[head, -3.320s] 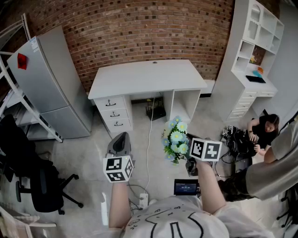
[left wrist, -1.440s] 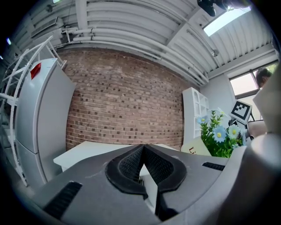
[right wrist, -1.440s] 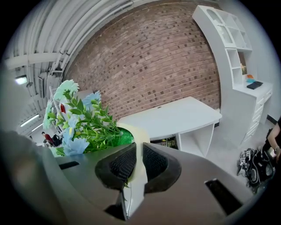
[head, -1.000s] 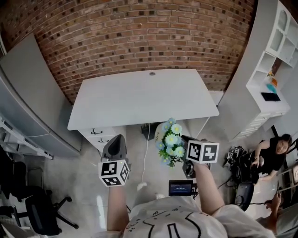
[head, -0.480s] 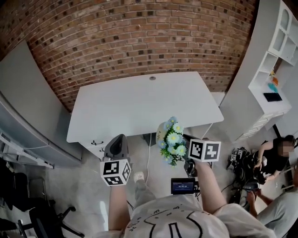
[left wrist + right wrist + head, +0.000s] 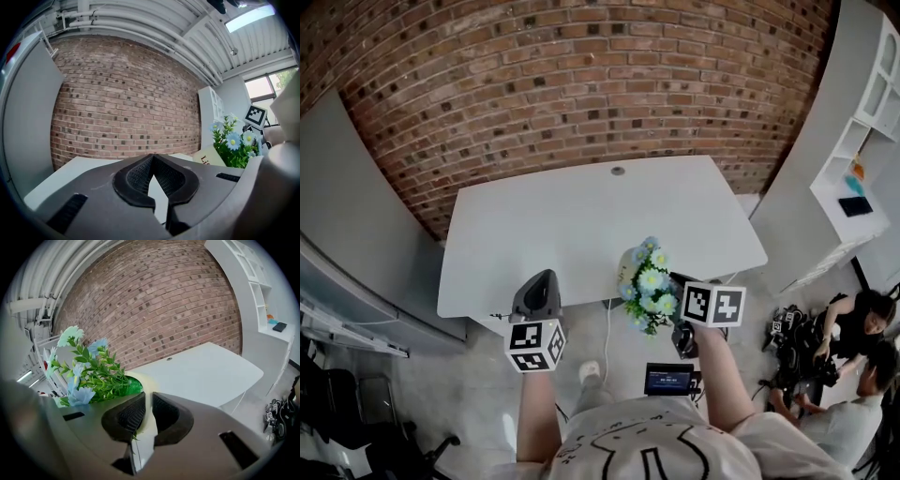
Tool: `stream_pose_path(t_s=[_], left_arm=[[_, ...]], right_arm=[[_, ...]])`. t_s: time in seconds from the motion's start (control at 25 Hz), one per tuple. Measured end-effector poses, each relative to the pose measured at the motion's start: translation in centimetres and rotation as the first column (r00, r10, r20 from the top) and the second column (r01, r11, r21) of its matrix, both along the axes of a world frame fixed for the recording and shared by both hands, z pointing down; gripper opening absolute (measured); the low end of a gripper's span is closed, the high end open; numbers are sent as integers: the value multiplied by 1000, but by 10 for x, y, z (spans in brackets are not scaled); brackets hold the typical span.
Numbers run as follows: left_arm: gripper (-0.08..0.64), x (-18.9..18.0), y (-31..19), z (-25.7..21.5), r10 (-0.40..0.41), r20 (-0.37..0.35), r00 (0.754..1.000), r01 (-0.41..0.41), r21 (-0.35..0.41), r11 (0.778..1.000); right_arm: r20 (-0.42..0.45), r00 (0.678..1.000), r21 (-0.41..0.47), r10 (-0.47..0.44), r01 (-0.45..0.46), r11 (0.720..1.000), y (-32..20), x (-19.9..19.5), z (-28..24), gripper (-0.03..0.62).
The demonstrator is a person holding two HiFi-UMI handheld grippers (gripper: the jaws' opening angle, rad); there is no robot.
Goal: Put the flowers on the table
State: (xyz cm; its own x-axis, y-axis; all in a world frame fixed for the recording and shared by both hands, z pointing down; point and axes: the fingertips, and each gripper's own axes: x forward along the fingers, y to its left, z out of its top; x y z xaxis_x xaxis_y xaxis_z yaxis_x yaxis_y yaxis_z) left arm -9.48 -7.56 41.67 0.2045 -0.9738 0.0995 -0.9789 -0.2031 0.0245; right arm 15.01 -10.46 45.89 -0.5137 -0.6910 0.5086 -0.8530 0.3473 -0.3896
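A bunch of blue and white flowers (image 6: 646,282) with green leaves stands in a cream pot. My right gripper (image 6: 675,283) is shut on the pot's thin rim, as the right gripper view shows, with the flowers (image 6: 88,372) to the left of the jaws (image 6: 147,398). The pot hangs over the front edge of the white table (image 6: 572,220). My left gripper (image 6: 540,277) is shut and holds nothing, its tip over the table's front edge. In the left gripper view the flowers (image 6: 233,144) show at the right, beyond the touching pads (image 6: 140,174).
A brick wall (image 6: 581,84) runs behind the table. A grey cabinet (image 6: 352,206) stands to the left and a white shelf unit (image 6: 853,141) to the right. People (image 6: 853,323) sit on the floor at the lower right among cables and gear.
I have come closer to the table. Both grippers and the flowers, earlier over the floor in front of it, now reach its front edge. The grip on the pot is unchanged.
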Motion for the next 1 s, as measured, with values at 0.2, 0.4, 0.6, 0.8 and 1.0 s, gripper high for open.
stream_pose_path(t_s=[0.2,0.4,0.6,0.8,1.0], left_arm=[[9,-34,-46,0,22,-7,1000,-22,-4,1000],[9,-66,-88,5,50,-18,999,-51,-17,999],[9,-90,-124,7,87,-19,996,-87,-28,996],[9,-109,-153,11,100,-26,995,-101,-35,994],[9,-120,-177,14,91,-46,995,-93,-43,995]], right_arm=[[-8,1000,-10,26,-26,1000,-40,-31,1,46],[-15,998,-23,65,-65,998,-77,-59,4,46],[-21,995,-29,93,-94,995,-107,-85,3,46],[-28,994,-41,107,-108,993,-131,-103,8,46],[-39,993,-49,108,-110,993,-154,-111,8,46]])
